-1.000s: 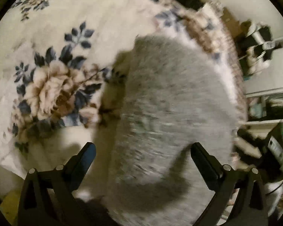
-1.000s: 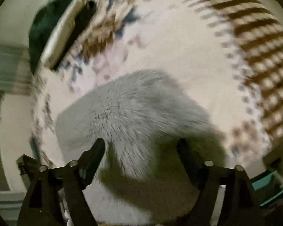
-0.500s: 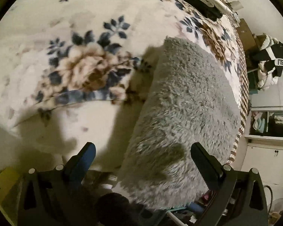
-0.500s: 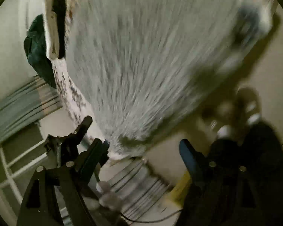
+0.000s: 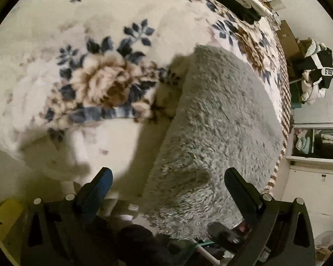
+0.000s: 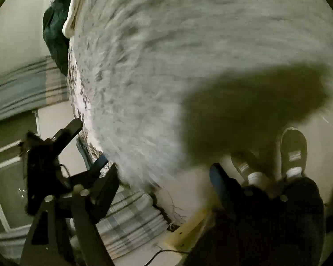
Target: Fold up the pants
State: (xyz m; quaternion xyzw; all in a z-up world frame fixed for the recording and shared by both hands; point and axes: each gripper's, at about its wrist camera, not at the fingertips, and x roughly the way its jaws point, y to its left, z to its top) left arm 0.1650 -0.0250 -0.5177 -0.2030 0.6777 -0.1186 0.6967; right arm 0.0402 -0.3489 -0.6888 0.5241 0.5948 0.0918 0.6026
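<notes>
The left gripper (image 5: 166,184) has black angular fingers with a blue pad on the inner face of its left finger (image 5: 100,184), and round silver screw heads sit along its black, triangular-cutout frame. The right gripper (image 6: 164,177) is built the same, black with silver screws and a blue pad on its right finger (image 6: 217,177). The person wears dark trousers (image 6: 277,221), white socks and black slip-on shoes (image 6: 293,150) with a small label on top

pants (image 5: 215,119) lie on the blanket (image 5: 104,28), seemingly overhanging its near edge.
</notes>
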